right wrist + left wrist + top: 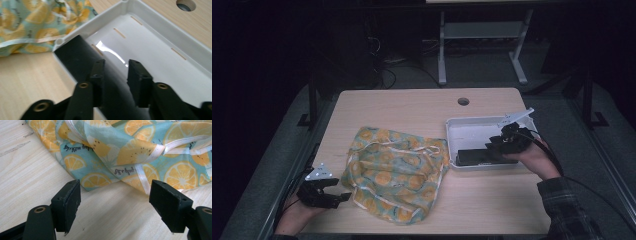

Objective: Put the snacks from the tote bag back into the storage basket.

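White tray (472,125): by the table's right edge, its far half bare.
Black block (479,156): flat along the near wall.
My right gripper (501,145): parted over it (not pinching).

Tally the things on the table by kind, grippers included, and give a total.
Patterned cloth: 1
White tray: 1
Black flat object lying in the tray: 1
Grippers: 2, the left gripper and the right gripper
Total: 5
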Motion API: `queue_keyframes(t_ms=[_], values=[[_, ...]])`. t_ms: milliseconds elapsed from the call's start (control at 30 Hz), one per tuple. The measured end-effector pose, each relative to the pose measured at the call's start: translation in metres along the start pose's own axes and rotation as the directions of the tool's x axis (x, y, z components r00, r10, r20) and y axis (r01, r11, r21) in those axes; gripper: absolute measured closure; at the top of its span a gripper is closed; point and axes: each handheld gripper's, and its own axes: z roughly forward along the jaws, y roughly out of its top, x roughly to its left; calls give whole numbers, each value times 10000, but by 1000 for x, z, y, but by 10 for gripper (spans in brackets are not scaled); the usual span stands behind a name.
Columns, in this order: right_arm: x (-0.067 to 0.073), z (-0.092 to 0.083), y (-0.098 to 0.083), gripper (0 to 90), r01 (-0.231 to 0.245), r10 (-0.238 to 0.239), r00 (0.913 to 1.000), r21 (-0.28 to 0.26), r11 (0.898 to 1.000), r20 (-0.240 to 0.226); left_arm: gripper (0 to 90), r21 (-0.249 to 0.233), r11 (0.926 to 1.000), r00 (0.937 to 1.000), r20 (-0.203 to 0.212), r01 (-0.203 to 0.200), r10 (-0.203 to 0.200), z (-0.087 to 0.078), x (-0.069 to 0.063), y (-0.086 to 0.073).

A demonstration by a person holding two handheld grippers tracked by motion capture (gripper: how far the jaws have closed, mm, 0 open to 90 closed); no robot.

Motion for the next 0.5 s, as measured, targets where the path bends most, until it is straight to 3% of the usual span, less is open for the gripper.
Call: queue_keyframes(t_ms=[100, 333, 500], values=[[12, -8, -8, 542, 61, -62, 10000, -307, 9995, -9, 250, -3, 10000, 10000, 42, -33, 33, 0, -1, 1], [30, -7, -22, 406, 296, -296, 9996, -399, 9988, -6, 250, -27, 10000, 10000, 83, -3, 4, 1, 0, 0], [40, -5, -31, 363, 438, -443, 9990, -537, 9976, -72, 250, -57, 10000, 9999, 102, -49, 49, 1, 0, 1]])
